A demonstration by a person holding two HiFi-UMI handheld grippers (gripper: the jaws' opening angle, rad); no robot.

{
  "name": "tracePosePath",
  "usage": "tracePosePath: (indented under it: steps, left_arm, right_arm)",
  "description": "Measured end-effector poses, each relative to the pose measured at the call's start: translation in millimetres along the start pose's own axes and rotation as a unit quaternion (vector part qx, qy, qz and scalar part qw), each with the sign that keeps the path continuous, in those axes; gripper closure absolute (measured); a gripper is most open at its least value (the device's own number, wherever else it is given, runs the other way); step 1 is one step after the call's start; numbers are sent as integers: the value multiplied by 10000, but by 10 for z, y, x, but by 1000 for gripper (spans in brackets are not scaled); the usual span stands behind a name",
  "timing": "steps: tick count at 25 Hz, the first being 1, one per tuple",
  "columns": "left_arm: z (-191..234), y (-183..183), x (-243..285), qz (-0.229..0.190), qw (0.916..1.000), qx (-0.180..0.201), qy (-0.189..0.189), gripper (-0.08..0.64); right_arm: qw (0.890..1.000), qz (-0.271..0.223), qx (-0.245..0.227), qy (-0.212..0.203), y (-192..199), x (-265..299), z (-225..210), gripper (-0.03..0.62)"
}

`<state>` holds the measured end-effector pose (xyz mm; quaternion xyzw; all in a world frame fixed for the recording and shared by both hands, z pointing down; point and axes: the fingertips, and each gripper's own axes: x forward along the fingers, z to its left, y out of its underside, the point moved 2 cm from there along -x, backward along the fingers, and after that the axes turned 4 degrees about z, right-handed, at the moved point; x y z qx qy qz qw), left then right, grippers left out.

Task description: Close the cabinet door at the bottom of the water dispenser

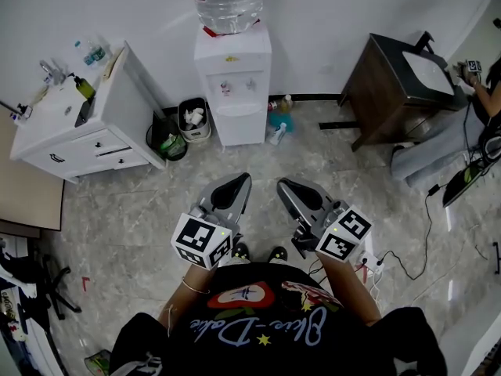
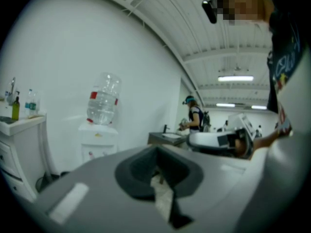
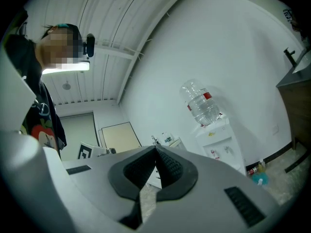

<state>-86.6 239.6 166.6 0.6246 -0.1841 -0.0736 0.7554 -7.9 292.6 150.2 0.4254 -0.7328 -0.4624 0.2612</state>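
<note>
The white water dispenser (image 1: 232,84) stands against the far wall with a clear bottle (image 1: 227,2) on top. Its lower cabinet door (image 1: 239,125) looks flush with the body; no panel stands out. Both grippers are held close to the person's body, well short of the dispenser. My left gripper (image 1: 241,180) is shut and holds nothing. My right gripper (image 1: 283,185) is shut and empty too. The dispenser (image 2: 99,142) shows far off in the left gripper view beyond the closed left gripper (image 2: 156,152), and the dispenser (image 3: 218,140) lies past the closed right gripper (image 3: 155,149).
A white vanity cabinet (image 1: 78,124) stands at the left. A small bin (image 1: 193,120) and a black bin (image 1: 168,141) sit beside the dispenser. Bottles (image 1: 278,124) stand at its right. A brown vanity (image 1: 399,84), a person (image 1: 489,77) and floor cables (image 1: 407,265) are at the right.
</note>
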Motion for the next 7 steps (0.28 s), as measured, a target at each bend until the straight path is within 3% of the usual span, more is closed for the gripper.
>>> tracePosePath:
  steps: [7]
  left_arm:
    - [66,45,-120,1,9999,-147,-23,561]
  right_arm:
    - [9982,373,-455,-138,77,204,148,577]
